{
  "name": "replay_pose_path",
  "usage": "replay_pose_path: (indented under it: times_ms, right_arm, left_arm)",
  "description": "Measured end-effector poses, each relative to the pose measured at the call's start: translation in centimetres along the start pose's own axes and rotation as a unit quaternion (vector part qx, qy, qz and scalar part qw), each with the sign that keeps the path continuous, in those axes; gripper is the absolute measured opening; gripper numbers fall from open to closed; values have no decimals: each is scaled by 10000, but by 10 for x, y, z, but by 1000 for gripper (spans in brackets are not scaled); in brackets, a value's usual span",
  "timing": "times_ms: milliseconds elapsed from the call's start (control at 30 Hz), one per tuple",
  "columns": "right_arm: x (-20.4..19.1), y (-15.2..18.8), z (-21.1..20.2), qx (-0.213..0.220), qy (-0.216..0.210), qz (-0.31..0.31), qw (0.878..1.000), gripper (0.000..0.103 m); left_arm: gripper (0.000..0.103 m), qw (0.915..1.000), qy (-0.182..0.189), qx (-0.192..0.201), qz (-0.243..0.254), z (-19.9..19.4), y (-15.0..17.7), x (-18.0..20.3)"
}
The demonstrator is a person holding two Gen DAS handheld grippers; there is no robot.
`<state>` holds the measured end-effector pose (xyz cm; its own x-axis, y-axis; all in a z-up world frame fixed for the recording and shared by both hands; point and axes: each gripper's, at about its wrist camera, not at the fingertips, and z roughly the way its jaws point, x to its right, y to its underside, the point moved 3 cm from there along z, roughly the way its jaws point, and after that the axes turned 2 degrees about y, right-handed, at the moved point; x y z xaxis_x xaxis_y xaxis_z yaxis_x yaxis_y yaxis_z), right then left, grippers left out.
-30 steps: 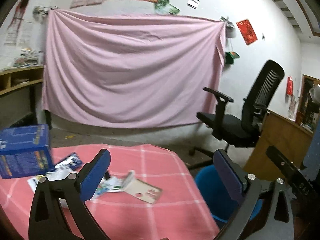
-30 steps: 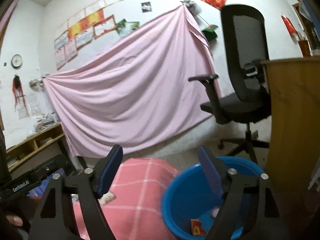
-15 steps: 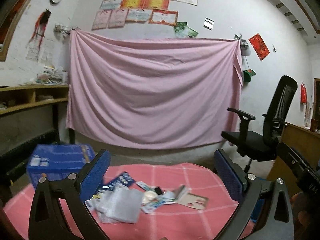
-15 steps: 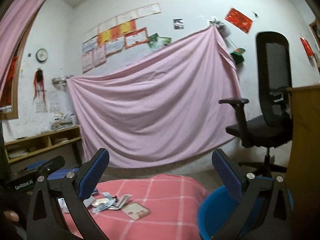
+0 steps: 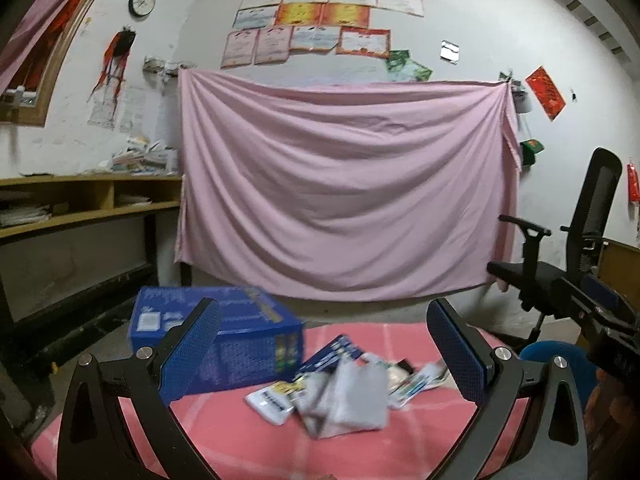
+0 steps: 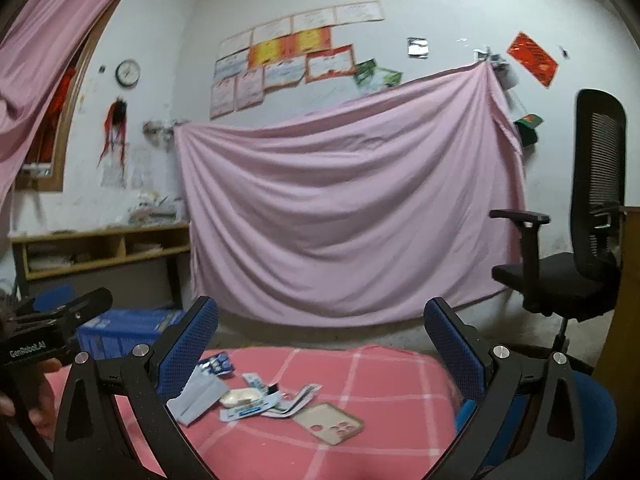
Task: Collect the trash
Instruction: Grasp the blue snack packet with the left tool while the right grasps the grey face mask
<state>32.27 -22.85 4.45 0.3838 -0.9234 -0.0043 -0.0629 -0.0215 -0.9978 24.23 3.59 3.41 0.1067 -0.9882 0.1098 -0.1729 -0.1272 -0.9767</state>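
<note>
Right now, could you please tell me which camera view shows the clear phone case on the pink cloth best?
The right wrist view: the phone case lies fully exposed on the pink cloth, right of the wrapper pile, camera cut-outs visible. The left wrist view shows no recognisable phone case; its right finger covers that end of the pile.

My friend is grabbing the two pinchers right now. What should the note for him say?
Left gripper: open, empty.
Right gripper: open, empty.
Trash pile lies loose on the pink tablecloth: wrappers, a white plastic bag, a clear phone case.
Blue box stands at the cloth's left.
Blue tub sits low on the right, contents hidden.
Left: nearly everything on the cloth.
</note>
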Motion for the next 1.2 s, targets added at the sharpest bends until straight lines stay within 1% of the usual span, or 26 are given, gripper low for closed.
replay_pose_path:
  times_ms: [233, 333, 533, 633, 667, 700, 733, 767, 800, 833, 900, 1000, 1067, 1133, 1200]
  right_arm:
    - [-24, 16, 19, -398, -209, -152, 9989, 103]
    - [-32, 23, 26, -585, -249, -214, 9978, 103]
    - [-42, 33, 41, -1025, -244, -357, 9938, 103]
    - [-44, 38, 49, -1281, -254, -347, 9908, 103]
    - [-44, 39, 53, -1395, -326, -272, 9893, 103]
    - [-44, 40, 56, -1487, -394, -189, 9879, 103]
    - [-44, 41, 58, -1555, -432, -124, 9868, 103]
    - [-45, 42, 61, -1660, -506, -32, 9848, 103]
    - [-47, 45, 65, -1820, -627, 79, 9813, 103]
    - [-48, 47, 69, -1939, -696, 146, 9784, 103]
    - [-52, 51, 75, -2170, -830, 270, 9723, 102]
    - [-58, 57, 84, -2485, -1015, 445, 9623, 95]
    - [-63, 63, 90, -2724, -1155, 580, 9535, 85]
    - [-70, 67, 97, -2927, -1265, 653, 9456, 83]
    - [-78, 76, 105, -3201, -1399, 703, 9343, 83]
  left_arm:
    - [101, 9983, -231, -437, -319, 10, 24, -36]
    - [101, 9958, -233, -697, -554, 16, 33, -53]
    - [100, 9861, -217, -1389, -890, 38, 43, -77]
    - [99, 9803, -94, -1665, -1057, 48, 48, -82]
    - [95, 9785, -30, -1740, -1107, 51, 49, -83]
    - [86, 9768, 37, -1811, -1142, 54, 50, -83]
    - [80, 9743, 117, -1915, -1182, 58, 52, -84]
    - [71, 9713, 200, -2030, -1222, 63, 54, -85]
    - [65, 9691, 256, -2108, -1251, 65, 55, -85]
    - [62, 9660, 341, -2211, -1297, 69, 58, -86]
    - [51, 9619, 455, -2317, -1377, 72, 60, -88]
    - [42, 9575, 553, -2449, -1422, 74, 61, -89]
    - [42, 9532, 601, -2581, -1457, 78, 63, -91]
    - [42, 9487, 631, -2698, -1522, 81, 65, -93]
    - [42, 9447, 672, -2782, -1599, 84, 67, -96]
